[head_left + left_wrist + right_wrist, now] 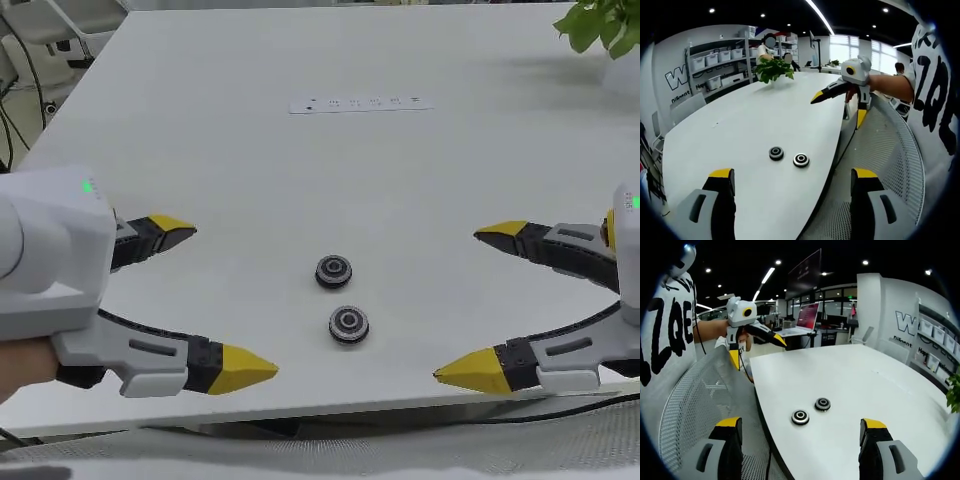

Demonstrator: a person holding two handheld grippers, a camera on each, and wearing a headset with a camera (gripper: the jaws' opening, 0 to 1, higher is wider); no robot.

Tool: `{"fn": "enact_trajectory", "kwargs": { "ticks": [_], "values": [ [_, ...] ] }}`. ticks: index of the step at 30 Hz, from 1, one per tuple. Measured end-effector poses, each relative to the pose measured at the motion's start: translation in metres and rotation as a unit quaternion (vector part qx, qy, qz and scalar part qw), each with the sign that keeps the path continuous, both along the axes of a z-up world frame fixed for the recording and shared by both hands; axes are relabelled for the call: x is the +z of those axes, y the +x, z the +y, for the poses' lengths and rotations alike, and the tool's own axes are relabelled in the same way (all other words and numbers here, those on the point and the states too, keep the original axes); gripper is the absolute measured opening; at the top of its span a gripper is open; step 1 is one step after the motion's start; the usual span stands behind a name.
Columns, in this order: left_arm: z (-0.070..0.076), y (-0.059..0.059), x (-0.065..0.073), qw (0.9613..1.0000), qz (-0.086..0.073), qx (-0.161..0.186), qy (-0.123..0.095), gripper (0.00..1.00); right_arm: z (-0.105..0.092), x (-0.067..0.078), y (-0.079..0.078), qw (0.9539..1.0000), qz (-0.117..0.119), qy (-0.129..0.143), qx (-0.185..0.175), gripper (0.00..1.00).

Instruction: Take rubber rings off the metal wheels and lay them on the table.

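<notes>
Two small metal wheels with black rubber rings lie flat on the white table near its front edge: the far wheel [334, 271] [776, 153] [822, 404] and the near wheel [349, 324] [801, 160] [800, 417]. My left gripper [210, 300] [792, 182] [757, 347] hovers to their left, jaws wide open and holding nothing. Level with them on the right, my right gripper [480, 305] [800, 427] [837, 107] is spread open the same way. The wheels sit between the two grippers, untouched.
A white power strip [361, 104] is set flush in the table [250, 160] further back. A potted plant [603, 24] [773, 69] stands at the far right corner. Chairs stand beyond the left edge. A perforated grey surface [890, 150] runs along the table's front.
</notes>
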State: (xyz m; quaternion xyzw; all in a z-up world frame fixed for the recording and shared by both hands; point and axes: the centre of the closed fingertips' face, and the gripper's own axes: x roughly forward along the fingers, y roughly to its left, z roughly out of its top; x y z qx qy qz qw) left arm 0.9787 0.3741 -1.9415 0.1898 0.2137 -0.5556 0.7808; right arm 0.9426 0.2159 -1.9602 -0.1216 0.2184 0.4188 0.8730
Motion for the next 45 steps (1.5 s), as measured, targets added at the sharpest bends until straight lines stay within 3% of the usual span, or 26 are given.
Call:
{"fn": "enact_trajectory", "kwargs": {
  "ticks": [29,45],
  "values": [
    [0.0,0.003,-0.001,1.0,0.001,-0.003,0.0,0.95,-0.002,0.0,0.004,1.0,-0.002,-0.002,0.002,0.95],
    [-0.003,0.006,-0.002,0.9999,-0.001,-0.011,0.004,0.93,0.0,0.001,0.014,0.9999,-0.005,-0.004,0.011,0.92]
  ]
}}
